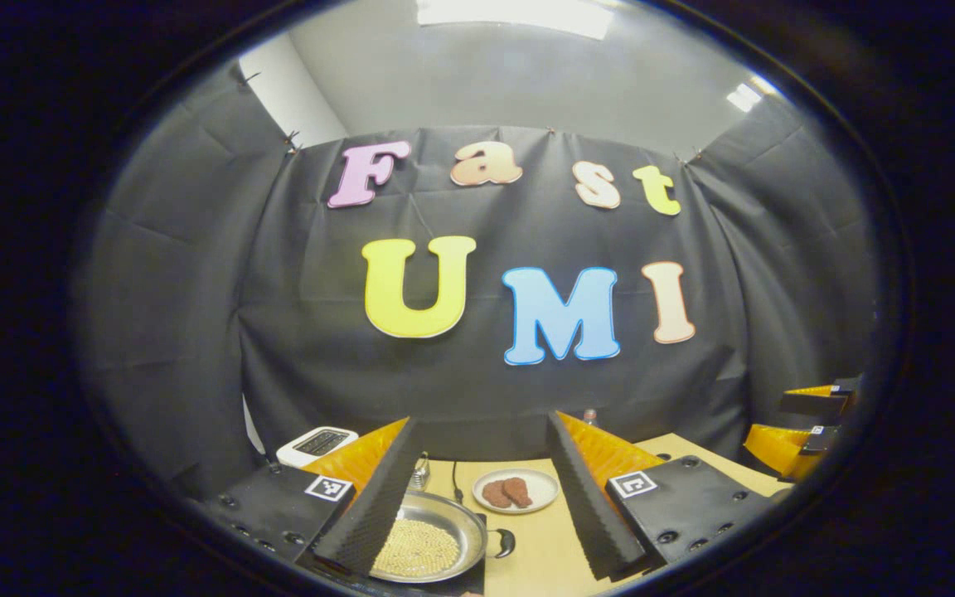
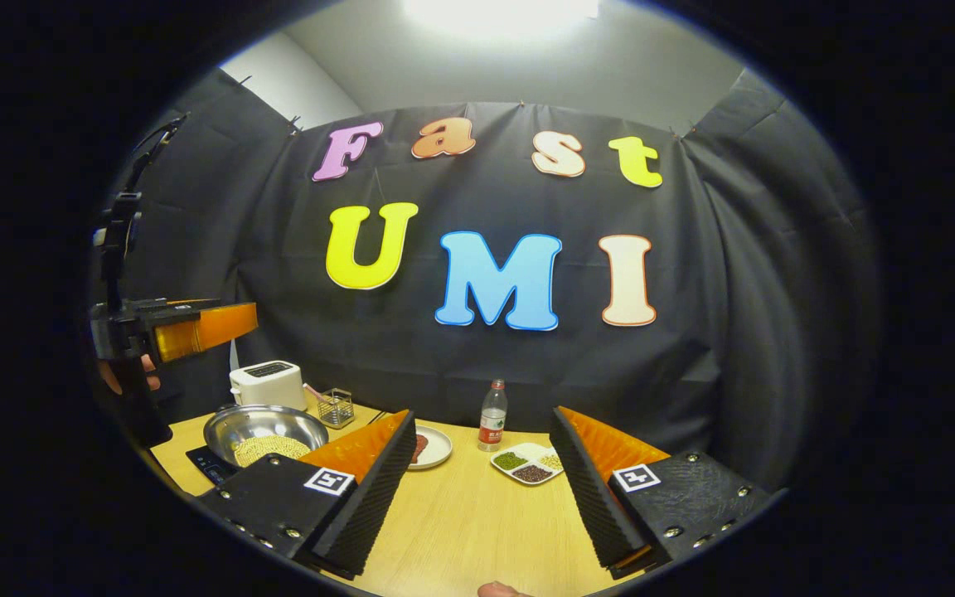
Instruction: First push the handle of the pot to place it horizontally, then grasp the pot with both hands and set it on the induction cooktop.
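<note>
With the pot (image 1: pixel 426 543) resting on the cooktop (image 2: pixel 206 466) below the left gripper (image 1: pixel 477 497), both grippers' fingers stand apart, empty; the right gripper (image 2: pixel 482 489) should retreat slowly, well clear.

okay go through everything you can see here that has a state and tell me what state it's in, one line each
left gripper: open, holding nothing.
right gripper: open, holding nothing.
pot: on the induction cooktop, uncovered, grains inside.
bottle: upright, capped.
small plate: holds two brown pieces.
divided dish: compartments filled.
</note>
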